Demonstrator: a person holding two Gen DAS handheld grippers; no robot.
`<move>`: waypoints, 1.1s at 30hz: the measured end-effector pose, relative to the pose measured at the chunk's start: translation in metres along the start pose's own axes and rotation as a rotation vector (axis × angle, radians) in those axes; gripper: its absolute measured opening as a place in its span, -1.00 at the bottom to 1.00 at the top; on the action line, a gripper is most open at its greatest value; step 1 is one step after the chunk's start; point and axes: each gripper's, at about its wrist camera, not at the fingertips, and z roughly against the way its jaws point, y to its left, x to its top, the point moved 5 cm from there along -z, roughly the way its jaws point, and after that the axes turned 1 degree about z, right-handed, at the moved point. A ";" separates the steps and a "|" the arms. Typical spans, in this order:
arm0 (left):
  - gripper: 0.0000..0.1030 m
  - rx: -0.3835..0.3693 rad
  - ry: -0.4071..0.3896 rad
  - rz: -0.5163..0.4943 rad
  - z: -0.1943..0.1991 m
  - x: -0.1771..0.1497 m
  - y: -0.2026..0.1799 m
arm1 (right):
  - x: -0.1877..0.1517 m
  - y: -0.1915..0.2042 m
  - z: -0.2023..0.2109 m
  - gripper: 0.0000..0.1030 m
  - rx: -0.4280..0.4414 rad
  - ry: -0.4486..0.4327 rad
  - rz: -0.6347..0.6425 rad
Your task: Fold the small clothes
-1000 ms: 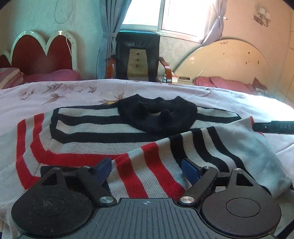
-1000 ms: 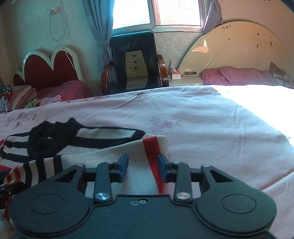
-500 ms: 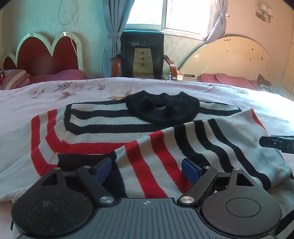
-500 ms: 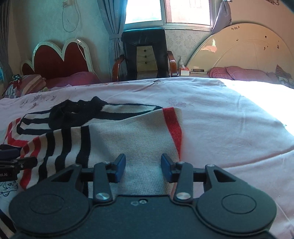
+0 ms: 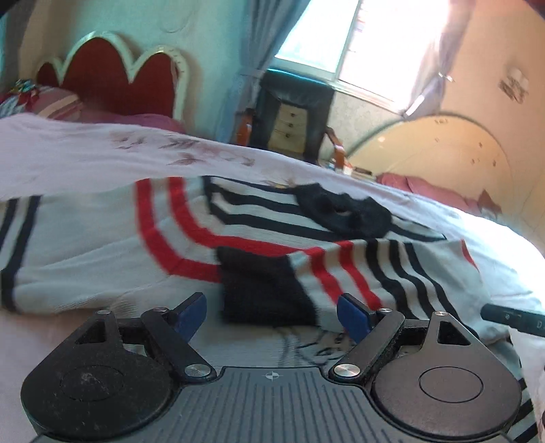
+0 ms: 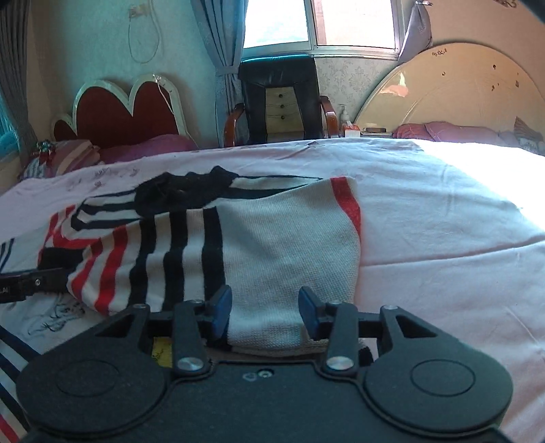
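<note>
A striped knit sweater (image 5: 259, 238) lies spread on a bed covered with a pale pink sheet (image 6: 442, 221). The sweater is cream with red and black stripes and a black collar (image 5: 344, 214) at its far edge. One striped sleeve is folded across the body, its black cuff (image 5: 265, 289) lying near the middle of the near edge.

In the left wrist view, which is tilted and slightly blurred, the left hand-held gripper (image 5: 272, 315) sits low over the near edge of the sweater. Its blue-padded jaws stand wide apart. The black cuff lies just beyond the gap between them, and the pads press on nothing. At the right edge of this view the dark tip of the other tool shows over the sheet.

In the right wrist view, the right hand-held gripper (image 6: 265, 311) is at the sweater's right side. Its jaws are partly open and have just been opening a little. A cream fold of the sweater (image 6: 272, 265) lies between the pads; the left pad sits at the fabric's edge, but no firm pinch shows, so it appears to hold nothing. A white garment with a dark drawing (image 6: 58, 313) lies under the sweater at the near left.

Beyond the bed stand a black armchair (image 6: 279, 98), a red heart-shaped headboard (image 6: 126, 116) at the far left, a cream arched headboard (image 6: 460, 88) at the far right, and a bright window (image 6: 320, 24) with grey-blue curtains.
</note>
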 end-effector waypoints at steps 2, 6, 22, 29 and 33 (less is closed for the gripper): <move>0.61 0.047 -0.027 0.097 0.022 -0.003 0.045 | -0.001 0.009 0.002 -0.19 0.022 0.004 -0.021; 0.61 0.159 -0.080 0.360 0.054 -0.009 0.157 | -0.004 0.034 -0.002 -0.19 0.058 0.013 -0.050; -0.82 0.245 -0.262 0.927 0.045 0.006 0.359 | 0.018 0.124 -0.024 -0.20 0.112 0.025 -0.078; -0.91 0.036 -0.278 0.441 0.035 0.079 0.238 | 0.016 0.122 -0.030 -0.35 0.113 0.038 -0.124; -0.91 -0.104 -0.215 0.239 0.008 0.093 0.131 | 0.017 0.114 -0.026 -0.35 0.115 0.028 -0.177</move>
